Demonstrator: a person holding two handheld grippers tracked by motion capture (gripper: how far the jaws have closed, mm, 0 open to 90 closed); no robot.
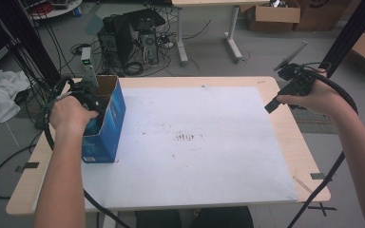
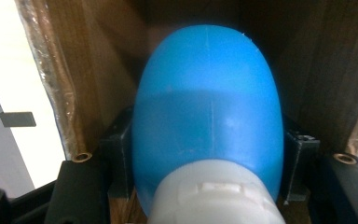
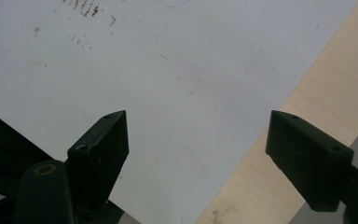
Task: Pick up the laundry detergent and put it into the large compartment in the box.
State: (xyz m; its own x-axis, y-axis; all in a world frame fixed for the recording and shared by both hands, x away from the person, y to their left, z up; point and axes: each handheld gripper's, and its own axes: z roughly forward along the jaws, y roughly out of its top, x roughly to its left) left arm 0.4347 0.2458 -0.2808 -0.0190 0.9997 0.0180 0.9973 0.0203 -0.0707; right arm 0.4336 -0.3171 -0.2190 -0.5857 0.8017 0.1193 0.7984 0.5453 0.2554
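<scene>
- Blue bottle (image 2: 207,116) with white cap (image 2: 214,200) sits inside the open blue carton (image 1: 108,124), at the left side of the bench (image 1: 285,142) in the high view
- Left tongs (image 1: 86,102) reach down into the carton's open top; in the left gripper view the jaws are clenched on the bottle just above the cap, one at each flank
- Right tongs (image 3: 196,154) are released, jaws wide apart with nothing between them, held over the white mat (image 3: 144,70) near the bench's right edge
- Bottle looks like smooth moulded plastic: likely light, fairly stiff, a bit slippery; rounded body could squirt out of a pinch
- Liquid level seems visible through the wall, so some weight and slosh probable
- Best hold: low by the cap shoulder, where the sides are closer to parallel
- Carton is thin cardboard, may tip or drag along
</scene>
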